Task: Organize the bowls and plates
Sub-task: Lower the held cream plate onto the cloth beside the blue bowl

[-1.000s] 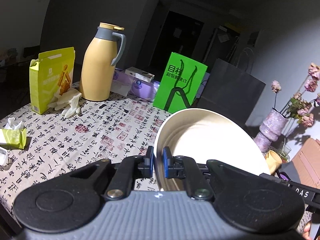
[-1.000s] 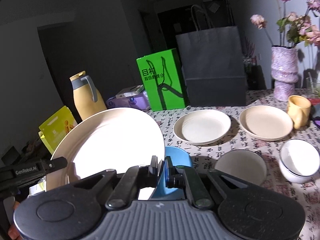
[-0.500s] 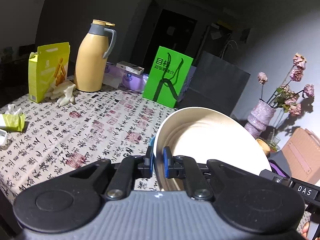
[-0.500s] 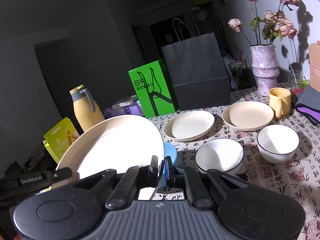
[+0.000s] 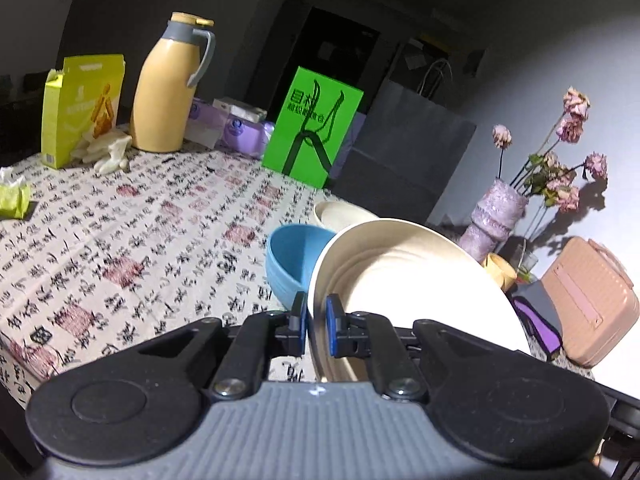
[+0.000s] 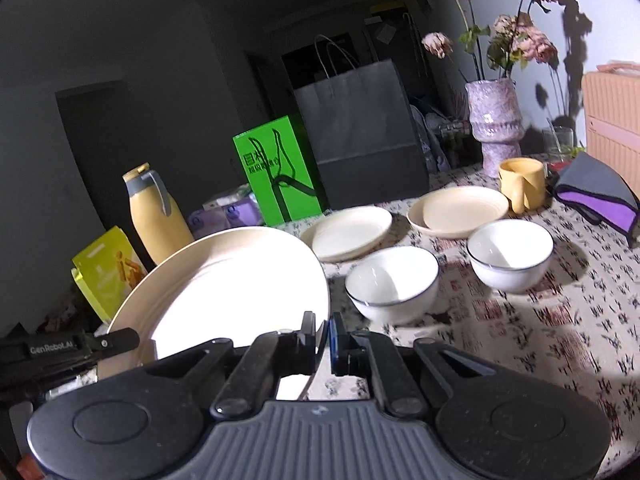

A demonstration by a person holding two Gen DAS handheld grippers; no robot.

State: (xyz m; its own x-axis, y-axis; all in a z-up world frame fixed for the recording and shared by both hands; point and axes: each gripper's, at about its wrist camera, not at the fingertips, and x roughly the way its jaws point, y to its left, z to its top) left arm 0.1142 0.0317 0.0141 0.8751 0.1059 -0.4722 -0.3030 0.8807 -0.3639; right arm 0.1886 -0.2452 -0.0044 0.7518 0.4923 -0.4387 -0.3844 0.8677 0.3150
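Note:
A large cream plate [image 5: 412, 280] hangs tilted above the table, held by both grippers at opposite rims. My left gripper [image 5: 316, 326] is shut on its near rim; my right gripper [image 6: 323, 338] is shut on the other rim of the same plate [image 6: 236, 280]. A blue bowl [image 5: 294, 258] stands on the cloth just beyond the plate. Two smaller cream plates [image 6: 348, 232] [image 6: 460, 210] lie further back. Two white bowls with dark rims [image 6: 392, 280] [image 6: 510, 254] stand to the right.
The table carries a calligraphy-print cloth [image 5: 120, 232]. At the back stand a yellow thermos [image 5: 170, 84], a yellow box [image 5: 82, 108], a green bag [image 5: 314, 128], a dark paper bag [image 6: 360, 132], a flower vase [image 6: 494, 120] and a yellow mug [image 6: 522, 184]. A purple-edged cloth [image 6: 596, 196] lies far right.
Both grippers have carried the plate down and toward the right side of the table. The blue bowl has come into the left wrist view; it is now hidden behind the plate in the right view.

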